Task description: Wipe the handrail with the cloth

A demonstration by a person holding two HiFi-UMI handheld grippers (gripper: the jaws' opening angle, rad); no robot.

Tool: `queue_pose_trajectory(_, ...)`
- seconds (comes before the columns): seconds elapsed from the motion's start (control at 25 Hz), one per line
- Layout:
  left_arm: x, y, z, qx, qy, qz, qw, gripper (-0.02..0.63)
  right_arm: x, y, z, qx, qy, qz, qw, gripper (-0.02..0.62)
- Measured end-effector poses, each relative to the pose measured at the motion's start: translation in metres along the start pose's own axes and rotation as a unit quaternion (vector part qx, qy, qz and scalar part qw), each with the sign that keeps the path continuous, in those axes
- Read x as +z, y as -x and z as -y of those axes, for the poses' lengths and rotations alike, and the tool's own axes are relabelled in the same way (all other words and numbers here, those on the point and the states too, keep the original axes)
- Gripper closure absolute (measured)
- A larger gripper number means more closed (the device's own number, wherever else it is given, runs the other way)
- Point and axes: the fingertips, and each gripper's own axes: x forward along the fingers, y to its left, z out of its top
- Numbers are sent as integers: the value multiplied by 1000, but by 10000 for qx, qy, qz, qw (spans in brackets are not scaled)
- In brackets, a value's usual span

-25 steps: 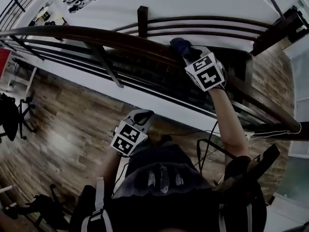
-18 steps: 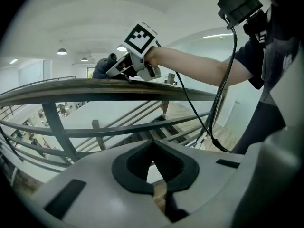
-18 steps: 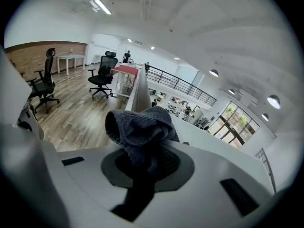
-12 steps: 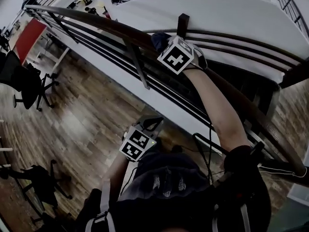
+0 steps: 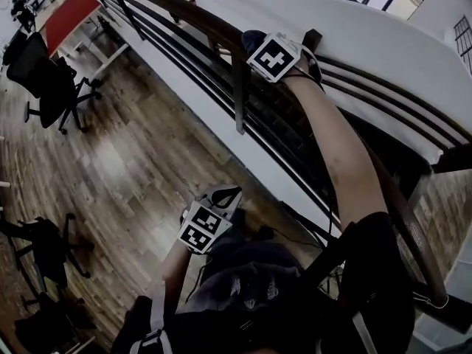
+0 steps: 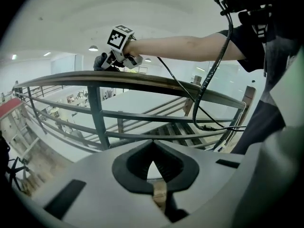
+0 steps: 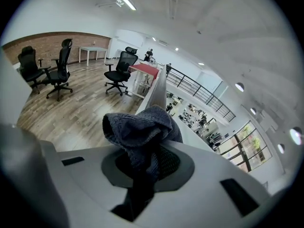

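The handrail (image 5: pixel 198 15) is seen in the head view running from 11 o'clock to 5 o'clock. The cloth (image 5: pixel 254 40) is laid on its top near 12 o'clock, pinched in the right tool (image 7: pixel 142 161). The stroke is judged to follow that axis. The left tool (image 6: pixel 153 169) is held low at 6 o'clock, pressed together and empty.
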Motion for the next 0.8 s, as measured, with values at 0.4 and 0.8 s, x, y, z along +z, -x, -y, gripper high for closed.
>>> queue_pose_trajectory(0.4,-65,-3,-41,-67,449,-256,9986,598,-13,4,-151,-136,1537,647,9859,550)
queue_pose_trajectory(0.8,-93,-13,-47,-398,705,-350,9961,598,-123,-122,-93,-941,455,-676,9922,551)
